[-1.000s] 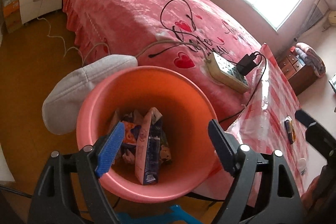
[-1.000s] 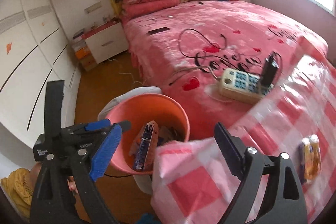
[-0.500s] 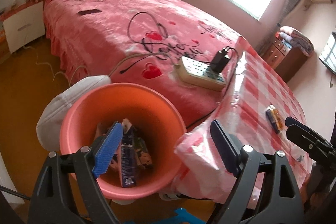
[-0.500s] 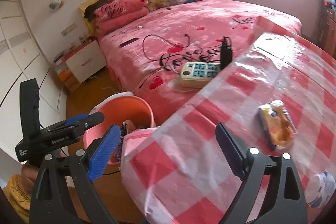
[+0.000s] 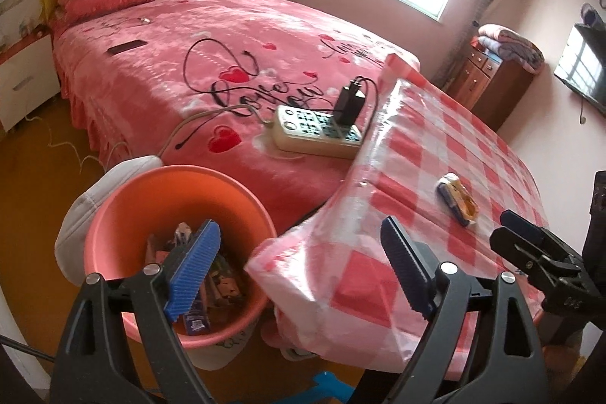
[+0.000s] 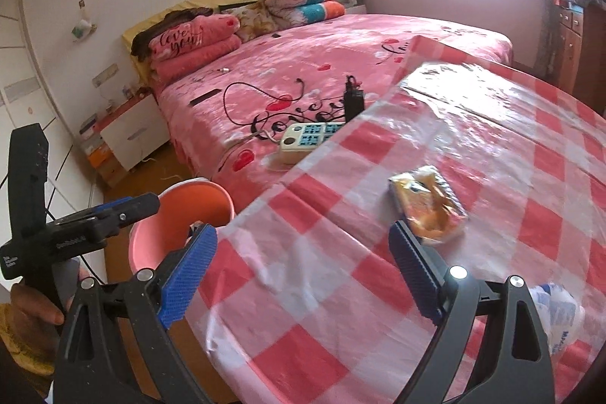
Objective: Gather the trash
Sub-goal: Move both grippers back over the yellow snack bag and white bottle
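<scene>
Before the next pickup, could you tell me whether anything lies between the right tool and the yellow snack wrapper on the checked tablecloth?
Nothing visible does. The right tool is open, and only bare checked tablecloth lies between it and the yellow snack wrapper.

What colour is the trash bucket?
The bucket is pinkish orange, seen best from the left wrist view.
</scene>
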`<state>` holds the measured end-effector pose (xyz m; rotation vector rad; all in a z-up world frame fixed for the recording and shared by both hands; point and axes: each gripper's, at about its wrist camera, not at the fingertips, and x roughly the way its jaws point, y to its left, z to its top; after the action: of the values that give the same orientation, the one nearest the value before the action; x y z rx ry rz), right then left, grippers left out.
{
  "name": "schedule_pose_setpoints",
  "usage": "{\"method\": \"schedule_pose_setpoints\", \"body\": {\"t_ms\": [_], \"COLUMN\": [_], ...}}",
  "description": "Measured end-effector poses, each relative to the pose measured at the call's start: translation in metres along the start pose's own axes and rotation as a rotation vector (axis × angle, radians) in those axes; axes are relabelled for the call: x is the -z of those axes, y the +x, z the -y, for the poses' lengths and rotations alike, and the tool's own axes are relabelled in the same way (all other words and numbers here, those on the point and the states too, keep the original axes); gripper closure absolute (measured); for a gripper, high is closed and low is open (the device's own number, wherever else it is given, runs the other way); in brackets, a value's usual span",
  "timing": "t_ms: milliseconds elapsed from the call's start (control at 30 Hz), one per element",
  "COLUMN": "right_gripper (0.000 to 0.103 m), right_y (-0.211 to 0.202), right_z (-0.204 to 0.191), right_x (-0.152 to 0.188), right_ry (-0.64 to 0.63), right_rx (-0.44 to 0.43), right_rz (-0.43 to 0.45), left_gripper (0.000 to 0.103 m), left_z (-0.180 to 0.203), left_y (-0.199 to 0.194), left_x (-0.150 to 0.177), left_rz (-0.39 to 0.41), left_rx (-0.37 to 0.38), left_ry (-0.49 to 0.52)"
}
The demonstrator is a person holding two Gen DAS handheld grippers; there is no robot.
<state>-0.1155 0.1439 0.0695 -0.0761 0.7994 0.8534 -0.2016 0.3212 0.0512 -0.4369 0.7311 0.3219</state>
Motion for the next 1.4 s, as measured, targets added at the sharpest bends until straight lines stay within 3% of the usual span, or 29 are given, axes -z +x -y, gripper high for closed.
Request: {"method": "schedule_pose_setpoints", "body": {"t_ms": [867,1167,1400], "right_gripper": [0.012,0.012,0.012], "right_y": [-0.056,-0.079,-0.086], "right_z": [0.093,0.145,0.193], "right_x": [0.023,0.023,0.031], "right_ry": [0.089,0.202,0.298], "right_rx": [0.066,0.112,0.203], "right_rz": [0.143,0.181,0.136], "left_gripper": [0.011,0.011,0.011], "left_z": [0.114,0.165,0.207], "left_y": [0.014,0.041,0.07], "left_x": [0.01,0.017,0.02], "left_rz": [-0.049,-0.102,-0.136], "left_rx": [-0.041,0.012,0.04], "left_ry": [0.213,0.277,0.307]}}
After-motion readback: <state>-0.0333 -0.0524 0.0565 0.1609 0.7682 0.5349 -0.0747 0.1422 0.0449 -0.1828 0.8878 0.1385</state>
